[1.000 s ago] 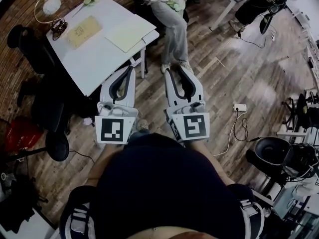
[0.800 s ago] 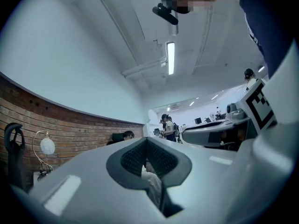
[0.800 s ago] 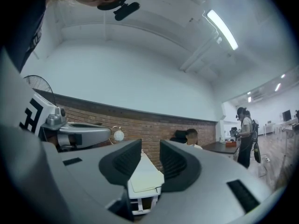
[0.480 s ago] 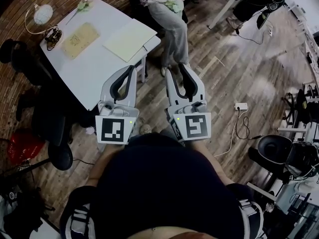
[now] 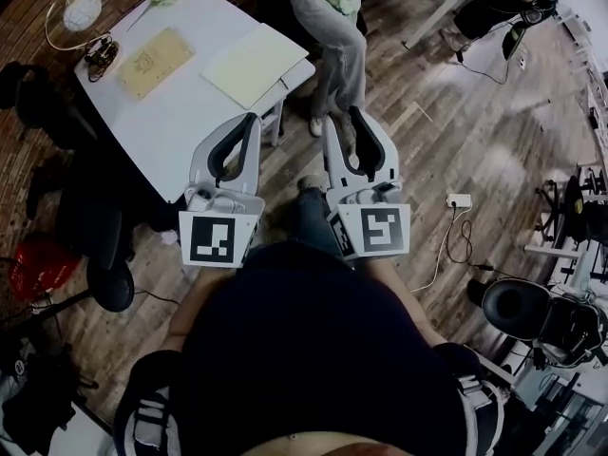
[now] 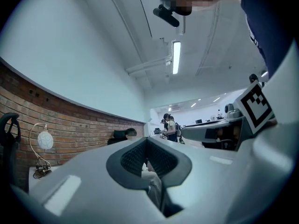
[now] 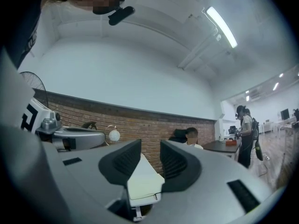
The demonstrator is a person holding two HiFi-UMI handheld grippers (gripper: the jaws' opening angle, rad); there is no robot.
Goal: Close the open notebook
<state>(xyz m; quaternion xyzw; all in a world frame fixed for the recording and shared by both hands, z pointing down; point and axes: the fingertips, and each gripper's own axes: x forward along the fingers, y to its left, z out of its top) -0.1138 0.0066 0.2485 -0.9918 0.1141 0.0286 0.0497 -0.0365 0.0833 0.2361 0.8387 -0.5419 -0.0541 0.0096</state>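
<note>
Seen from above, the wearer's dark shirt fills the bottom centre of the frame. Just above it, two white plastic grippers reach forward side by side, each with a black-and-white square-marker cube at its base.

The left gripper is clenched. Its ribbed black pads meet at the tips and enclose only an empty oval. The right gripper is released, its pads a little apart with nothing between them; its own view shows only a pale table edge through the gap. Both point up-frame toward the table and are held level and parallel, which looks like an approach and not yet a reach.

Below and around them is a wooden floor of mixed brown planks.

Further off, in the upper left of the frame, stands a smooth white table. The notebook lies open and flat near the table's right corner, above the left gripper's tips, with its pale cream pages facing up. It is well apart from both grippers and untouched, so the closing has not begun. That corner probably makes it easy to reach from this side.

Farther left on the table are a tan pad and a round white lamp.

At the top centre of the frame, a seated person in light trousers sits beside the table.
</note>
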